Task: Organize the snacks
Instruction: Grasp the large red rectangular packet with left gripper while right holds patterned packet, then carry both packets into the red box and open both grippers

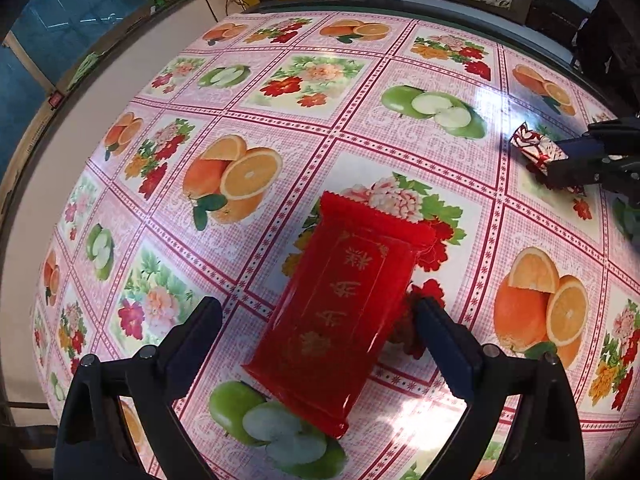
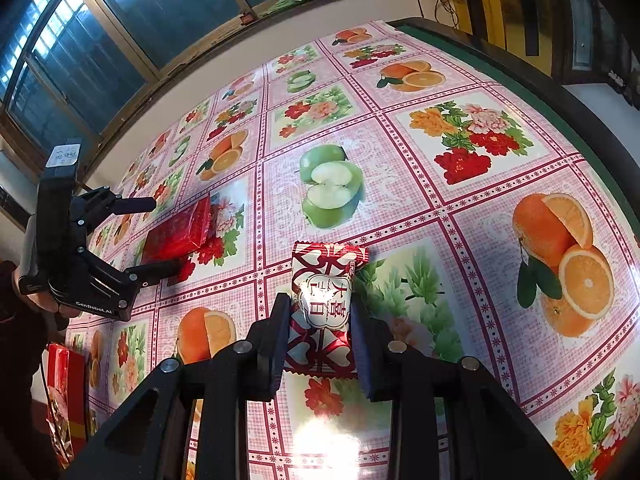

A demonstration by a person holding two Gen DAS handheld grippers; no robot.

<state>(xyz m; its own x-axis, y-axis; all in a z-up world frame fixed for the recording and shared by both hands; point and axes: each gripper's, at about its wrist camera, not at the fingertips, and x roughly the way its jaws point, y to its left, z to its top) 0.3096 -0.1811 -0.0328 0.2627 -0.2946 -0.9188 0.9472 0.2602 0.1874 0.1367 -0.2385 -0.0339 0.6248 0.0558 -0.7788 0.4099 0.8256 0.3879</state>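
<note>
Your left tool (image 1: pixel 316 316) hangs over the worktop (image 1: pixel 360 128) with its fingers spread wide, and the flat red snack packet (image 1: pixel 340 312) lies on the fruit-and-flower cloth between them at the lower centre of the left wrist view; whether the right-hand pad touches the packet's edge you cannot tell, and the other stands clear of it. Your right tool (image 2: pixel 320 332) is clamped on the small red-and-white sweet (image 2: pixel 324 304), at the lower centre of the right wrist view, the wrapper resting on the cloth. At the lower left edge of that view a red and gold bag (image 2: pixel 64 392) stands by the worktop's edge.
</note>
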